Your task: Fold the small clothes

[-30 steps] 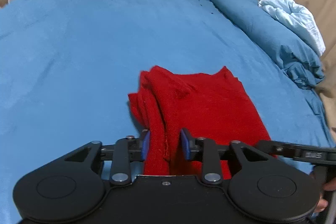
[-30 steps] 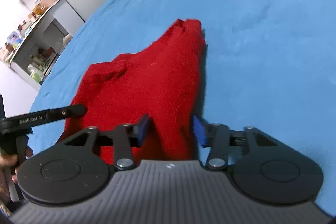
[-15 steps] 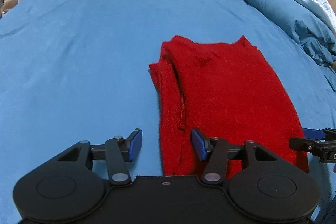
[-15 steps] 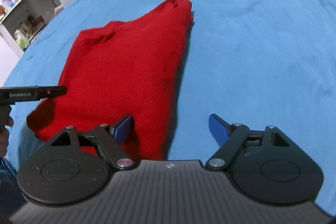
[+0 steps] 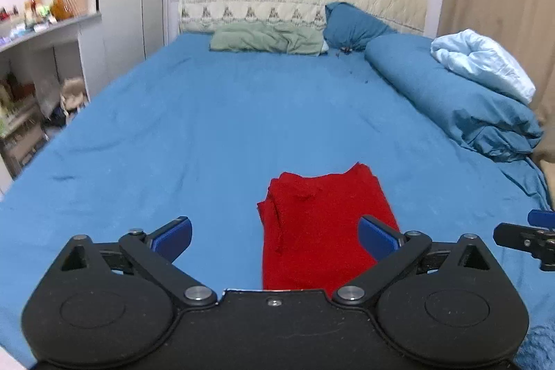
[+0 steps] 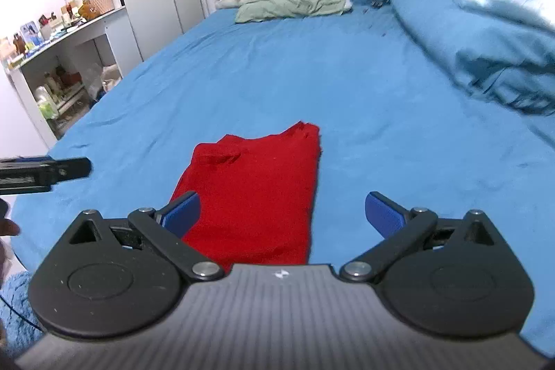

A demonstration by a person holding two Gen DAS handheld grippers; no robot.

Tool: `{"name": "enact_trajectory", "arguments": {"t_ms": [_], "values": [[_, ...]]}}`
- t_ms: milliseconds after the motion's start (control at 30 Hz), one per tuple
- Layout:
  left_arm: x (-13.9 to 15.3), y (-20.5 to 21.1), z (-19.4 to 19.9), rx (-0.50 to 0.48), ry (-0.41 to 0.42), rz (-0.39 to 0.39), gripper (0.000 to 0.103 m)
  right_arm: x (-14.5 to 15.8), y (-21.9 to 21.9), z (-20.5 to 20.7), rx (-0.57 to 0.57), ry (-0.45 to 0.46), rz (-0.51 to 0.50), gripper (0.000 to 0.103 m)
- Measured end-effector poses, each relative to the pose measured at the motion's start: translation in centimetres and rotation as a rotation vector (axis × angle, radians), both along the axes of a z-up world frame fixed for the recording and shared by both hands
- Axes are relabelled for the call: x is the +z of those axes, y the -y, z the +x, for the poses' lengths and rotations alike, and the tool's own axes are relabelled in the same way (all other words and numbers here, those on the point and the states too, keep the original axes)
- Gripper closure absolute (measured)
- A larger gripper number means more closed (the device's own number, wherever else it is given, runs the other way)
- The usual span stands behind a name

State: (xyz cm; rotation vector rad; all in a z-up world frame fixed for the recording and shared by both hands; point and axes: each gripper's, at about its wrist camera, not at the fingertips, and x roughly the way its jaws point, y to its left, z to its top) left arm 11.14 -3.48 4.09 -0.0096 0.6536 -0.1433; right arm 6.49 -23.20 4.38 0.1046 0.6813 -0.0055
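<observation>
The folded red garment [image 5: 322, 224] lies flat on the blue bed [image 5: 215, 127], beyond and below both grippers. The left gripper [image 5: 274, 236] and right gripper [image 6: 282, 214] have just opened, fingers spread wide, nothing between them.

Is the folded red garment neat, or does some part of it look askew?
Mostly neat. The red garment lies flat on the blue bedsheet, but its far-left corner is bunched, with layers sticking out unevenly.

no legible text, labels or numbers
</observation>
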Motion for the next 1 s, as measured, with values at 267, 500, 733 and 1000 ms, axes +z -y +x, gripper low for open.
{"name": "enact_trajectory", "arguments": {"t_ms": [267, 500, 733, 1000], "values": [[0.0, 0.3, -6.5, 0.054, -0.004, 0.128, 0.0, 1.5, -2.9, -5.6, -0.074, -0.069, -0.051, 0.0], [-1.6, -0.1, -8.9, 0.04, -0.039, 0.122, 0.0, -0.9, -3.9, -8.1, -0.113, -0.16, -0.045, 0.0], [-2.1, 0.3, -9.7, 0.03, -0.034, 0.151, 0.0, -2.3, -4.2, -9.5, -0.13, -0.195, -0.067, 0.0], [-1.9, 0.7, -10.0, 0.021, -0.02, 0.157, 0.0, -1.8, -3.8, -9.9, -0.15, -0.185, -0.066, 0.0]]}}
